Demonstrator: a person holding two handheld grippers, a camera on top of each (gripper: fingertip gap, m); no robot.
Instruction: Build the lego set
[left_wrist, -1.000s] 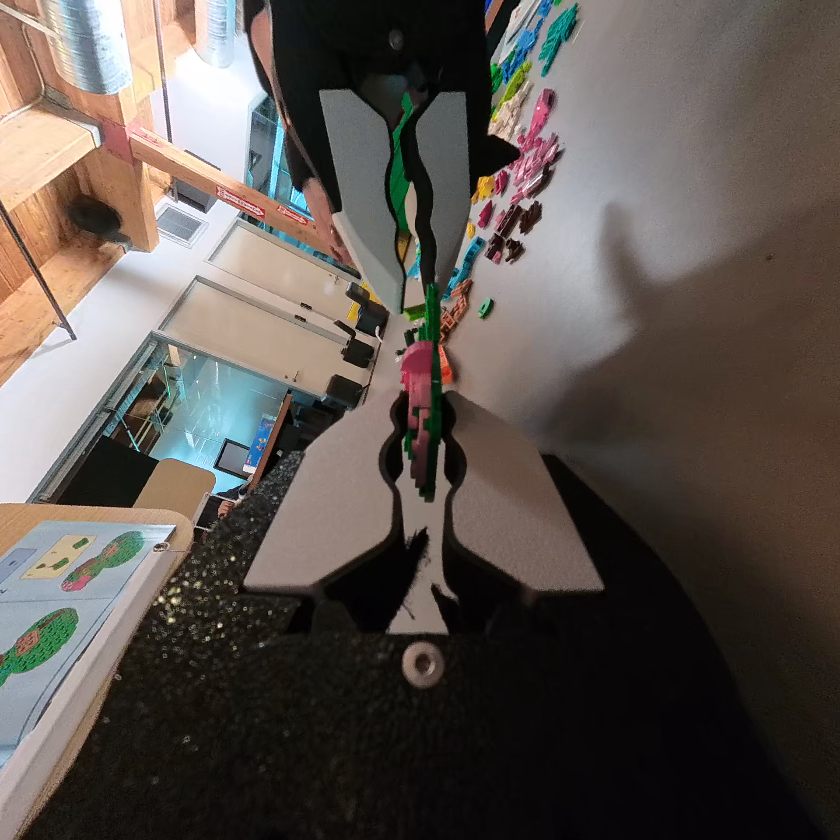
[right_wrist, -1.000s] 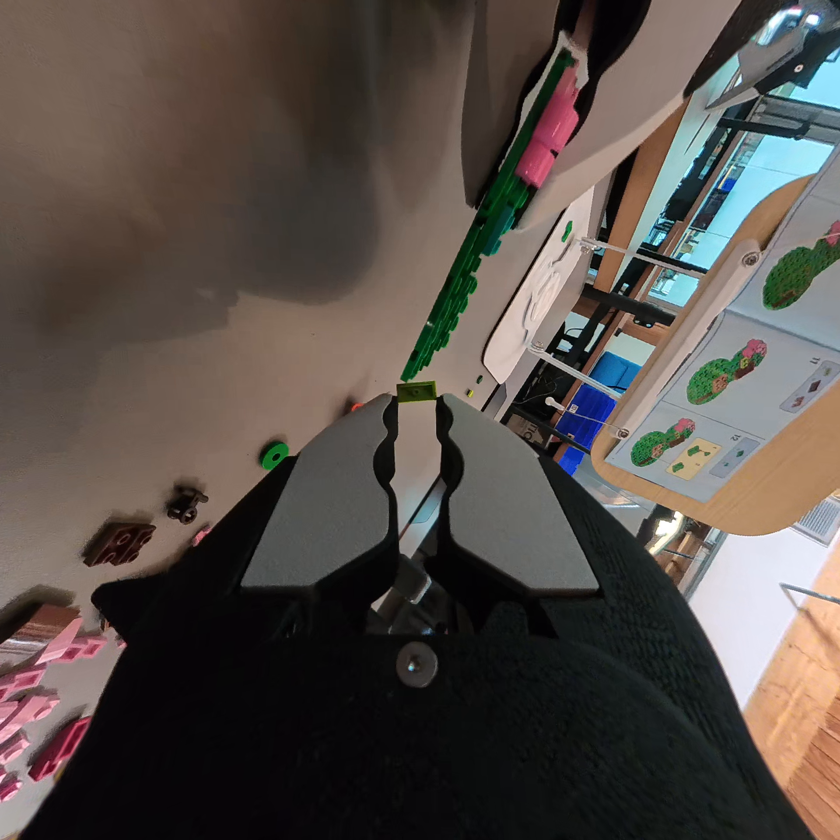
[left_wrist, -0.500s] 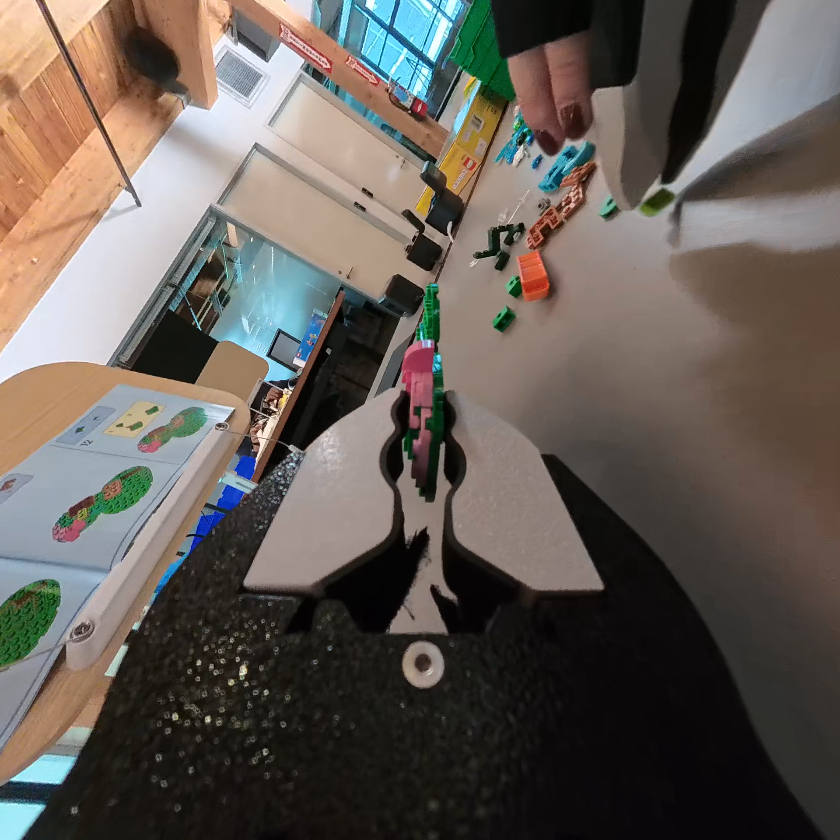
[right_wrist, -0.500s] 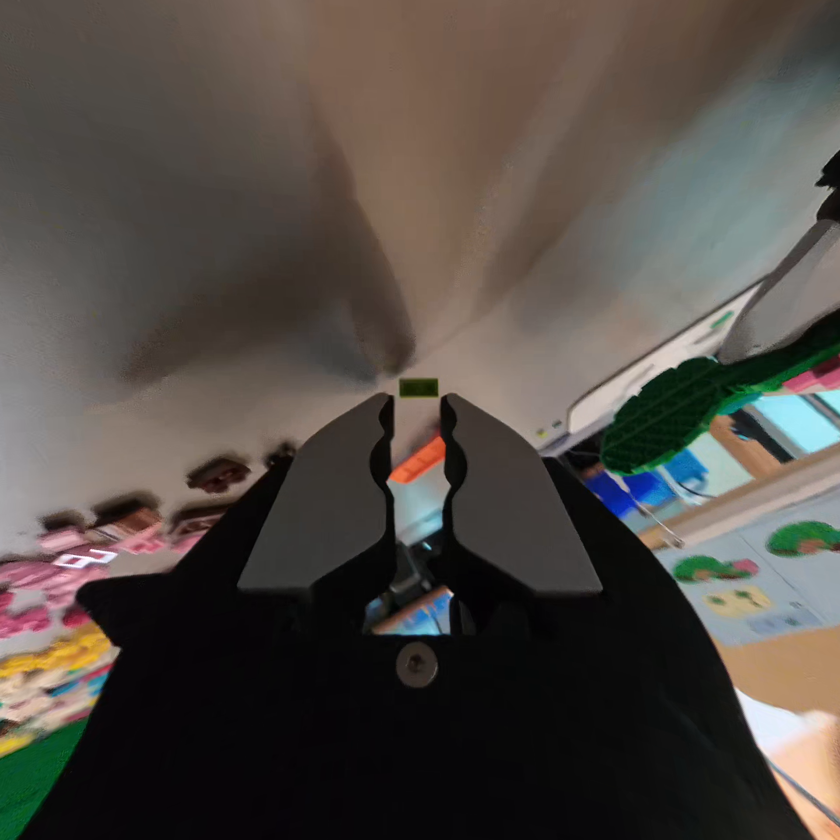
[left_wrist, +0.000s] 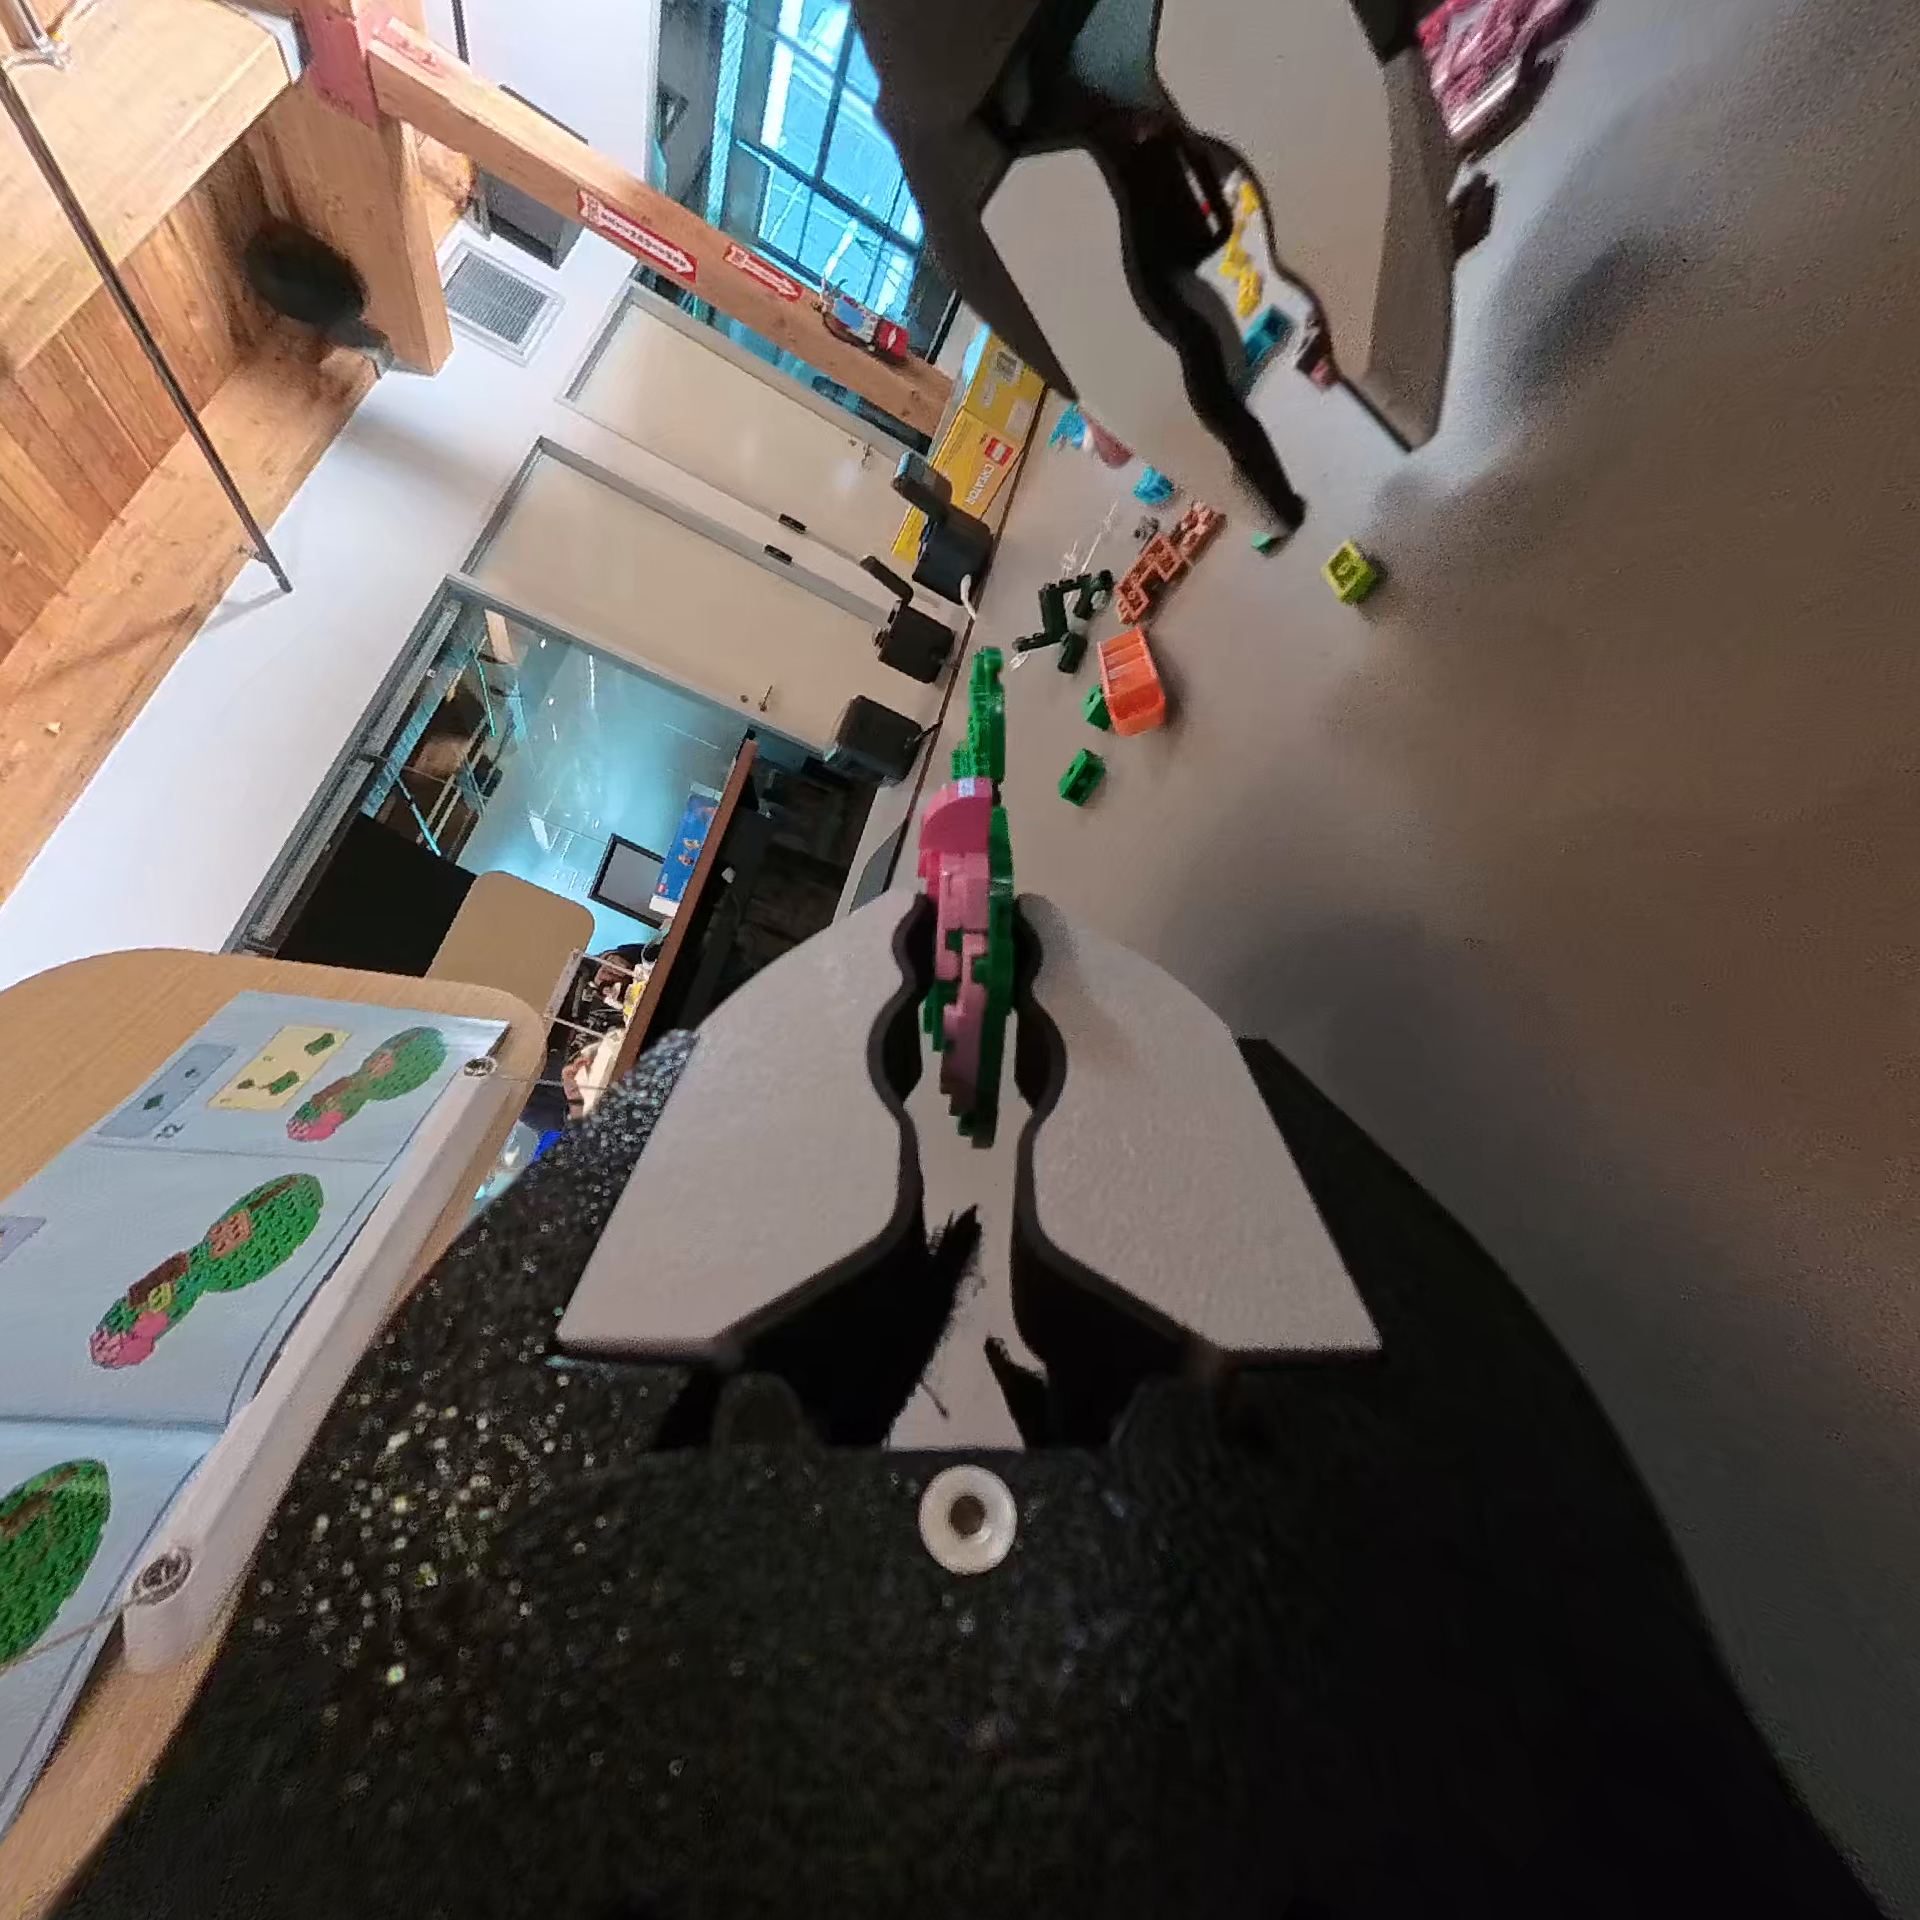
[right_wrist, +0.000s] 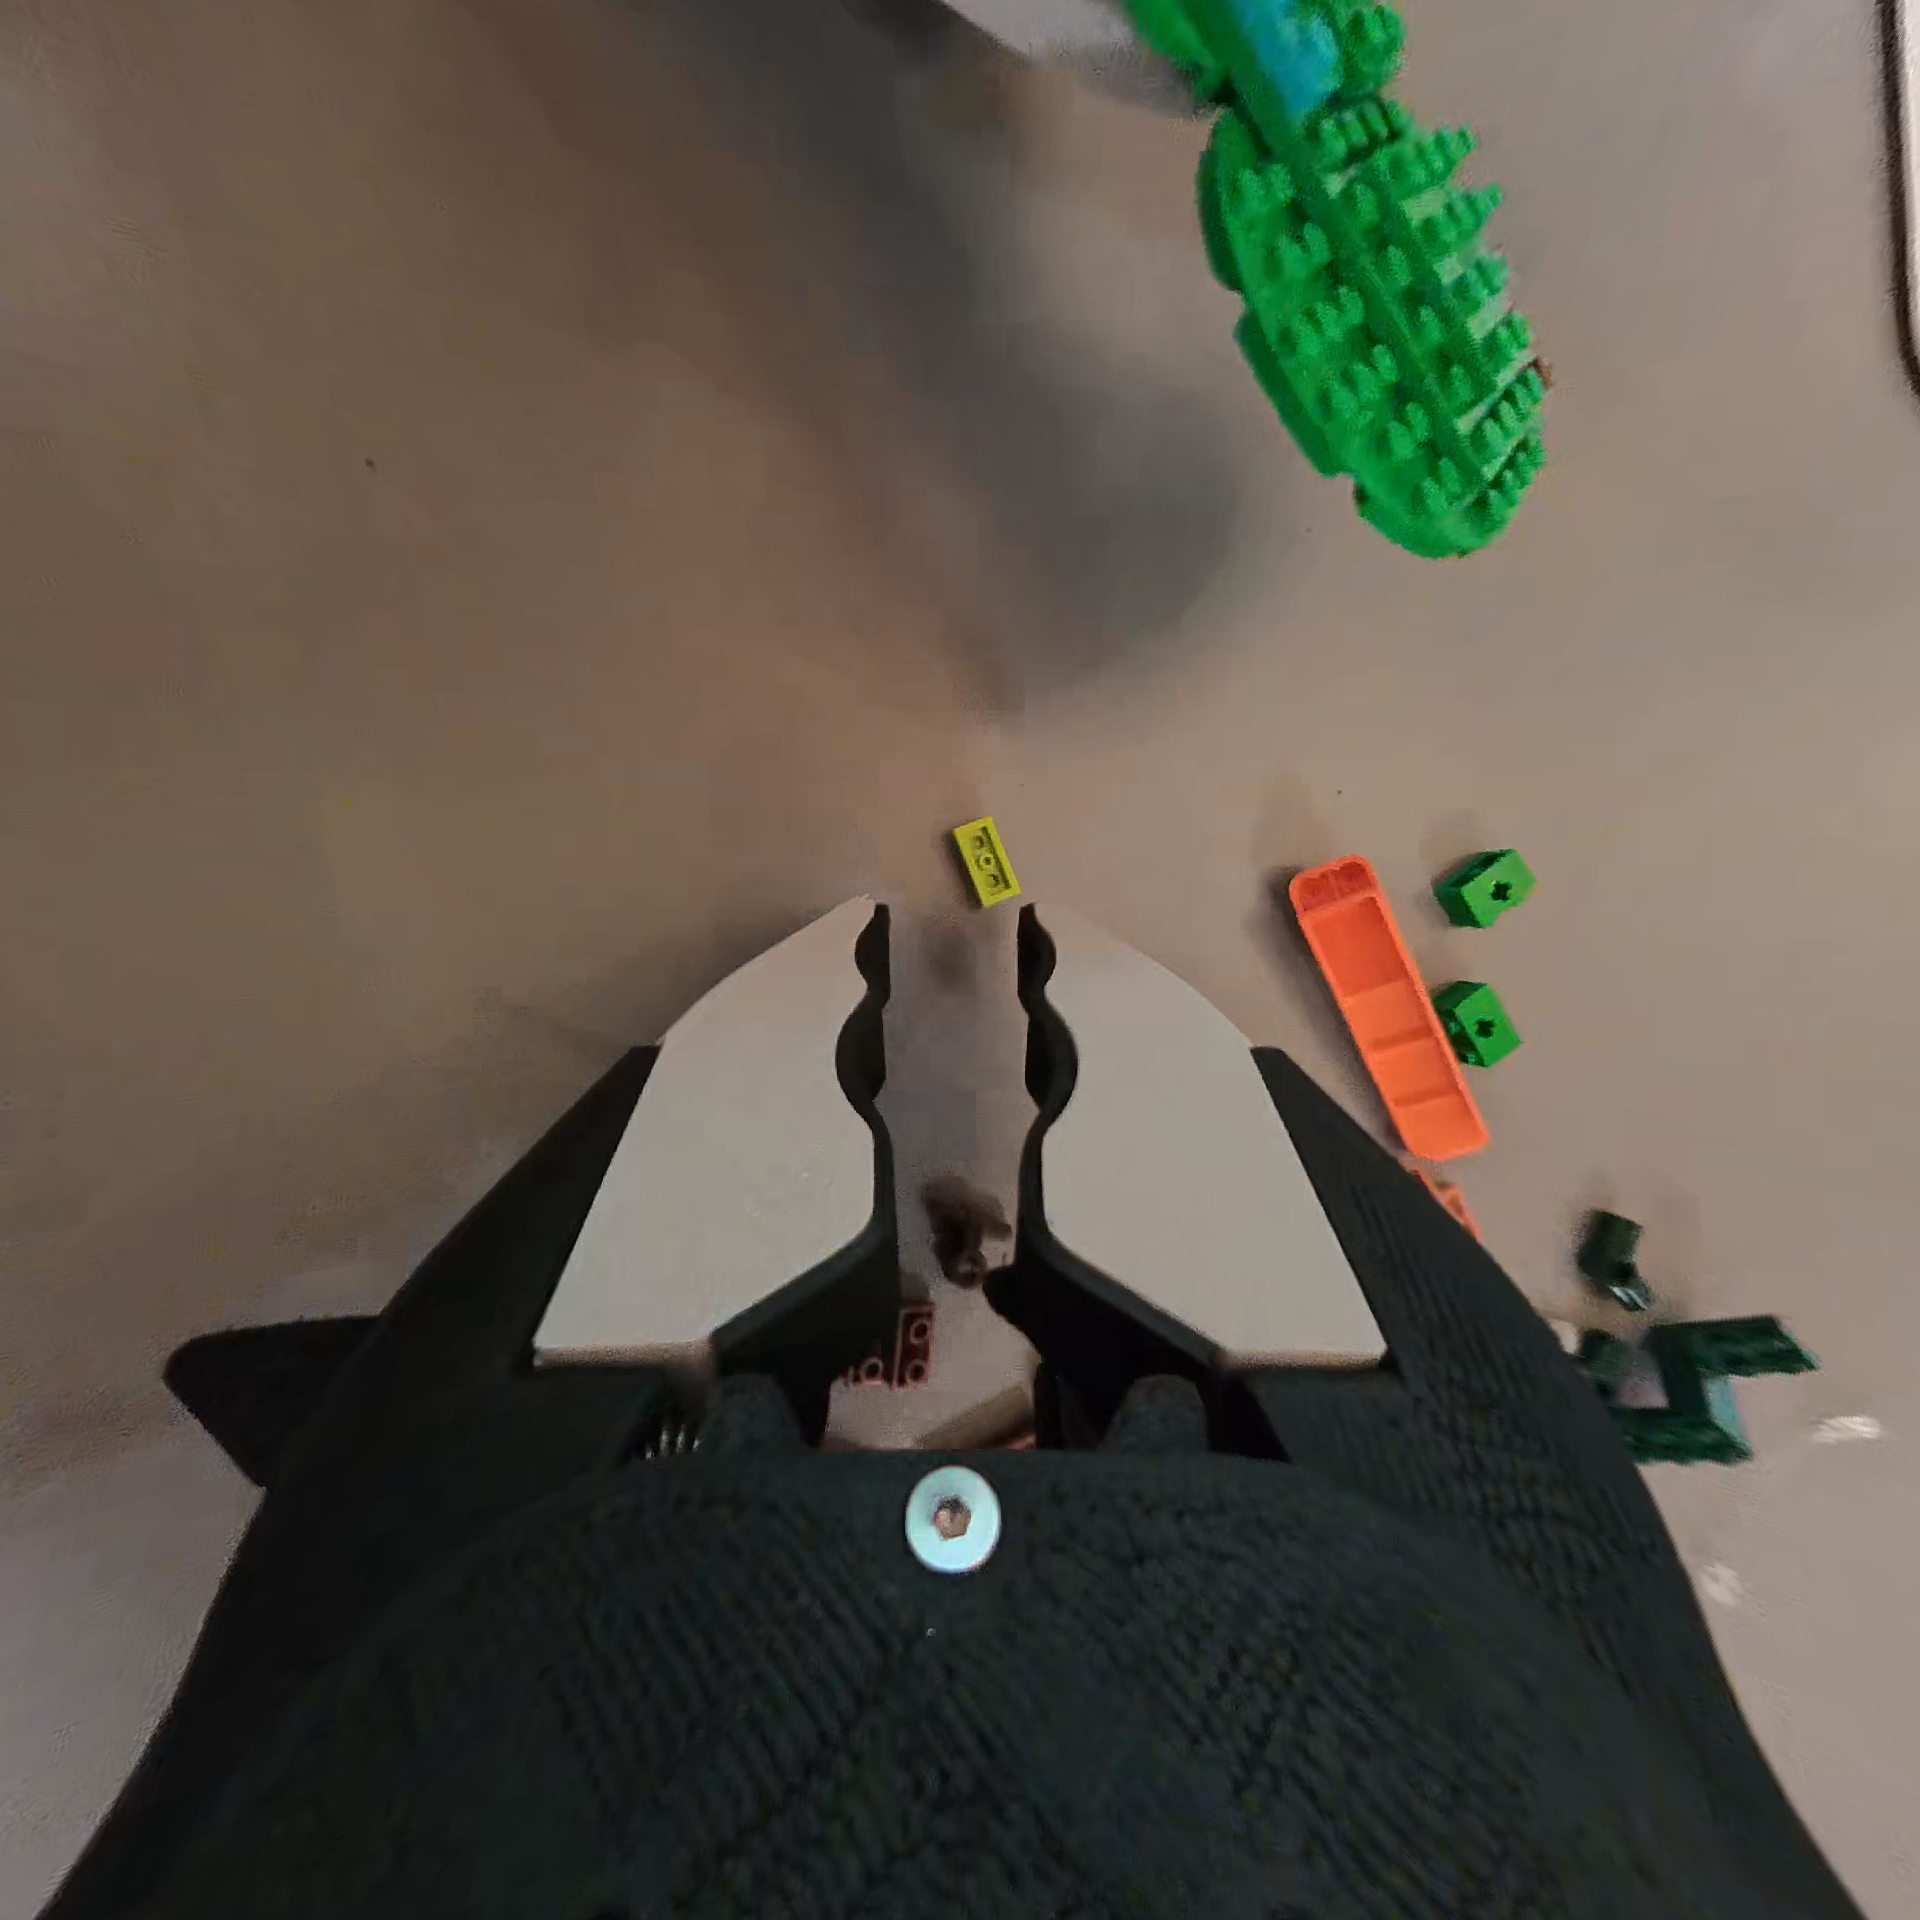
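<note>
Where bricks (right_wrist: 1387, 1004) scatter, table (right_wrist: 416, 520) bare.

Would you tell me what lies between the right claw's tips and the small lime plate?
Nothing: in the right wrist view, only bare table separates the open right claw from the lime plate just ahead.

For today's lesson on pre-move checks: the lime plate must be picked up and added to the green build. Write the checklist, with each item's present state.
1. Right gripper open: ok.
2. Lime plate lying free on the table: ok.
3. Plate between the fingers: not ok, it lies just beyond the tips.
4. Left gripper shut on the green build: ok.
5. Orange brick clear of the plate: ok.
6. Which face of the plate is up: cannot tell.
</note>
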